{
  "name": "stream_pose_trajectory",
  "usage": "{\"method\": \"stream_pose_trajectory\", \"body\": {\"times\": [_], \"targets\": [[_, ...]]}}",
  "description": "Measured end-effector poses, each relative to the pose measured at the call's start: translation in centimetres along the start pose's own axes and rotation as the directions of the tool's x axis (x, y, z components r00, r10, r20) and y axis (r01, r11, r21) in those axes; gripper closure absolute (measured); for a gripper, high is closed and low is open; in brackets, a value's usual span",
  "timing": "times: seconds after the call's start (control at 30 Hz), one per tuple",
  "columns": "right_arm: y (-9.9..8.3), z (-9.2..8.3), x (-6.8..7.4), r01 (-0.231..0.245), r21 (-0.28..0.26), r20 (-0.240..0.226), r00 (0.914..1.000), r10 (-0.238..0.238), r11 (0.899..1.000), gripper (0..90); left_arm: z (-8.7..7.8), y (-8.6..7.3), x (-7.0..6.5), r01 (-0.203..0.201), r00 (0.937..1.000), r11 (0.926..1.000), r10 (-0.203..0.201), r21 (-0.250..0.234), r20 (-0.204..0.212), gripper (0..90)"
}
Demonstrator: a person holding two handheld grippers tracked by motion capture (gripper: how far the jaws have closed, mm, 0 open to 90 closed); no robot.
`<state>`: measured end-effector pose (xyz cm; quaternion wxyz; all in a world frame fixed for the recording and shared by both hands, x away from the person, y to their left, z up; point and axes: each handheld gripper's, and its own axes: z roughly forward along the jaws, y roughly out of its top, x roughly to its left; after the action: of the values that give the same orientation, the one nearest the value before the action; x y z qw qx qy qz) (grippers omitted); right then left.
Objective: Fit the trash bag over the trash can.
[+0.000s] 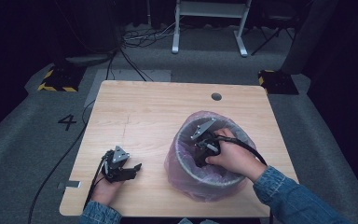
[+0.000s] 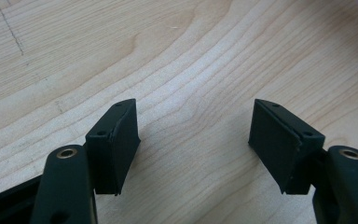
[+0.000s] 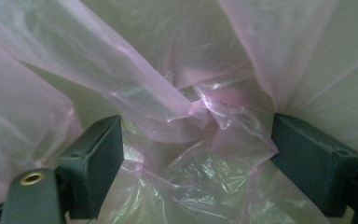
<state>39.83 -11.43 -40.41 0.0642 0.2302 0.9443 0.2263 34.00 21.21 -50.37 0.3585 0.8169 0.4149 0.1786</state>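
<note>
We are lining a bin (image 1: pixel 184 179) with a thin pink bag (image 3: pixel 186 116); the bin stands on the near right part of the table (image 1: pixel 144 112), and the bag is draped over its rim and hangs down inside. Our right gripper (image 1: pixel 200 156) reaches down into the bin from the near right. In the right gripper view its jaws stand spread, with crumpled film bunched between them, yet neither pad seems to press on it. Our left gripper (image 1: pixel 129 169) rests low over the bare wood at the near left, well apart from the bin, jaws spread and holding nothing.

What could go wrong, as we judge it: the film is thin and loose, so if the right jaws close on a thick bunch and then pull, the bag may slip off the rim on the far side or tear at a fold. Pushing down with the jaws wide could also drag the overhang into the bin. Nothing steadies the bin, since the left gripper is away from it, so a sideways push may shift it.

The high view gives us the bin's place on the table, the bag over the rim and both hands. The right gripper view adds the folds and creases deep inside the bag. The left gripper view shows wood grain between its open jaws.
</note>
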Motion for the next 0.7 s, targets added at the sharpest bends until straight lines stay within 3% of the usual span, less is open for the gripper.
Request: {"method": "stream_pose_trajectory", "body": {"times": [0.13,0.23,0.5,0.7], "targets": [[-0.2,0.7,0.2,-0.004,0.049,-0.029,0.9996,0.005,0.999,17.3,0.0,0.0,0.0,0.004,1.0000,1.0000,-0.004,0.000,0.001,32.7],[-0.1,0.5,0.3,-0.009,0.040,-0.044,0.9990,0.010,0.999,19.6,0.0,0.0,0.0,0.005,1.0000,1.0000,-0.005,-0.001,0.001,32.7],[0.5,-3.1,0.9,-0.023,-0.112,-0.056,0.9983,0.017,0.993,20.6,0.0,0.0,0.0,-0.001,1.0000,1.0000,0.001,0.001,0.001,32.3],[0.8,-6.1,0.6,-0.044,-0.225,-0.044,0.9984,0.035,0.973,21.7,0.1,0.1,0.0,0.000,1.0000,1.0000,0.000,0.001,0.001,32.1]]}}
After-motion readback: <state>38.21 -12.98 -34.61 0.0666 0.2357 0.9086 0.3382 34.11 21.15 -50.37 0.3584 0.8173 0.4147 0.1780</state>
